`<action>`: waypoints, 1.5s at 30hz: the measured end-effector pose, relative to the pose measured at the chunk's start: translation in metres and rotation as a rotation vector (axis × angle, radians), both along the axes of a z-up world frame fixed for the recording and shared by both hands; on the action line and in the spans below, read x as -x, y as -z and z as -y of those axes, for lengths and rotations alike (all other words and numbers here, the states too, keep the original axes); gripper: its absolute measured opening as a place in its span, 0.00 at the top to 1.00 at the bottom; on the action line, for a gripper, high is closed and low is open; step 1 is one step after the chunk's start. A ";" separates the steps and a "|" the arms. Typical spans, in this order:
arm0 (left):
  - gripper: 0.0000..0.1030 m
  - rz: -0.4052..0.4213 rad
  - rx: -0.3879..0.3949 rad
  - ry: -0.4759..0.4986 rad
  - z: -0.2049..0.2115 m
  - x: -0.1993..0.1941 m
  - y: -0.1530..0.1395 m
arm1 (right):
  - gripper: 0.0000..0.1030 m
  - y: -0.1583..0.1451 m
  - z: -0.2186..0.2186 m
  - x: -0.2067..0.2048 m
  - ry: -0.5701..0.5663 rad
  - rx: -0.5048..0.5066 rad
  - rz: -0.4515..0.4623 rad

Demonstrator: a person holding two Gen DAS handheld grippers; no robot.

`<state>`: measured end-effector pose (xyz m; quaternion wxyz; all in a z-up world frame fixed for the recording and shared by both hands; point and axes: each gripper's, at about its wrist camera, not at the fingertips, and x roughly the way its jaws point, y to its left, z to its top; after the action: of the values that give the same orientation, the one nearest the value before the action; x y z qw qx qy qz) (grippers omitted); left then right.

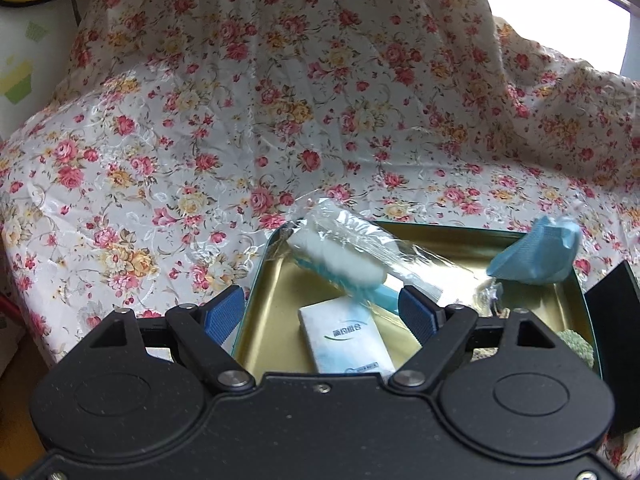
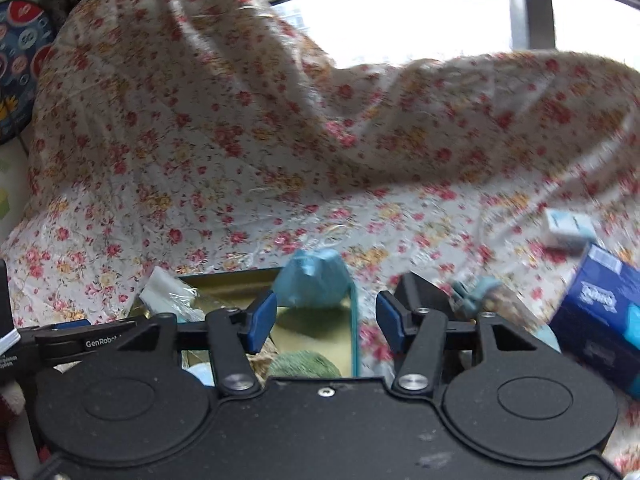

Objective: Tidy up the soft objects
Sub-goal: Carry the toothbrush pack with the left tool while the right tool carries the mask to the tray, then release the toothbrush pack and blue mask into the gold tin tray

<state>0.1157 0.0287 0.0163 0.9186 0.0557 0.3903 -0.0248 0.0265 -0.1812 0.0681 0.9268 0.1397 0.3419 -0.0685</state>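
- Between the blue ribbed pads of the left gripper [image 1: 322, 314] nothing was held; its jaws stood well apart over the near left part of the tin tray [image 1: 260, 276], above a white tissue pack [image 1: 344, 338] lying flat on the gold floor.
- Over the tray's right wall, the right gripper [image 2: 326, 322] hung with jaws partly open and empty, the wall running up between its pads.
- Just beyond it, a crumpled light-blue cloth [image 2: 310, 282] sat on the far right corner of the tray, half over the rim, so it looked only loosely placed.
- Across the far left corner leaned a white sponge brush in a clear wrapper [image 1: 340, 254], its blue handle pointing down into the tray; a green woolly ball [image 2: 304, 364] lay near the right wall.
- Outside the tray, to the right on the flowered cloth [image 1: 160, 168], lay a dark blue tissue box [image 2: 600, 316] and, farther off, a small white and blue pack [image 2: 568, 228].
- Those loose things seemed the next to gather: best approached low, closing on the box's flat sides, as its card would crush under a hard squeeze.
- Crinkly film would slip; the soft cloth would sag unless pinched mid-bulk.
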 end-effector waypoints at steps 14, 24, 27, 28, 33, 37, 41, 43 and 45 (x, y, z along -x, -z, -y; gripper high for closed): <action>0.11 0.037 -0.025 0.106 0.036 0.034 -0.009 | 0.39 -0.002 0.028 0.050 0.123 -0.039 -0.008; 0.11 0.034 -0.051 0.209 0.077 0.067 -0.010 | 0.34 0.004 0.055 0.098 0.224 -0.042 -0.020; 0.09 0.039 -0.056 0.248 0.091 0.078 -0.012 | 0.33 0.007 0.068 0.116 0.277 -0.039 -0.020; 0.09 0.040 -0.058 0.261 0.096 0.082 -0.012 | 0.33 0.007 0.073 0.121 0.294 -0.039 -0.021; 0.09 0.047 -0.060 0.342 0.125 0.102 -0.016 | 0.31 0.013 0.101 0.154 0.398 -0.040 -0.026; 0.08 0.064 -0.057 0.401 0.148 0.120 -0.021 | 0.31 0.016 0.123 0.181 0.480 -0.031 -0.028; 0.08 0.068 -0.058 0.456 0.170 0.134 -0.023 | 0.31 0.019 0.142 0.204 0.552 -0.045 -0.024; 0.08 0.069 -0.057 0.481 0.180 0.141 -0.023 | 0.31 0.020 0.151 0.215 0.585 -0.053 -0.023; 0.08 0.070 -0.057 0.505 0.189 0.147 -0.023 | 0.30 0.022 0.160 0.224 0.614 -0.056 -0.024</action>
<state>-0.0315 -0.1603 0.0390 0.8944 0.1781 0.3324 -0.2405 -0.1972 -0.3415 0.0459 0.8545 0.2610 0.2965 -0.3375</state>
